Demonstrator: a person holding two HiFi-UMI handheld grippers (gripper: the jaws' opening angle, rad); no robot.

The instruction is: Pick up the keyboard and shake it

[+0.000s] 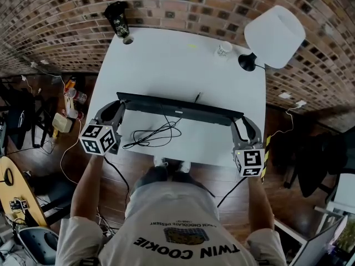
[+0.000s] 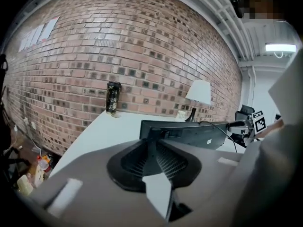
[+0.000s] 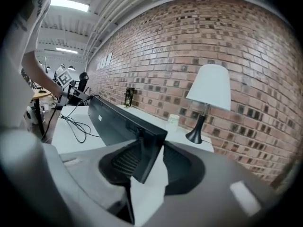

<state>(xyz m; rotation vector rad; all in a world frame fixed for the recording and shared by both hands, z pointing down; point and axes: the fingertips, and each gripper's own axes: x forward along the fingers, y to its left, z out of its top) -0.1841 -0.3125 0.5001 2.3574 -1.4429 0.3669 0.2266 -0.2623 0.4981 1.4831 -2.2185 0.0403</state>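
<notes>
Nearest us is our grey printed T-shirt (image 1: 177,220). Just beyond it, our left claw (image 1: 115,110) is clenched on the left end of the black keyboard (image 1: 178,109). Our right claw (image 1: 244,127) grips the right end, which sits slanted between its pads. The keyboard is tipped onto its long edge over the front part of the white tabletop (image 1: 166,65). Its cable (image 1: 154,135) lies looped on the surface beside it.

"twin cookie" on the shirt (image 1: 172,226)
</notes>
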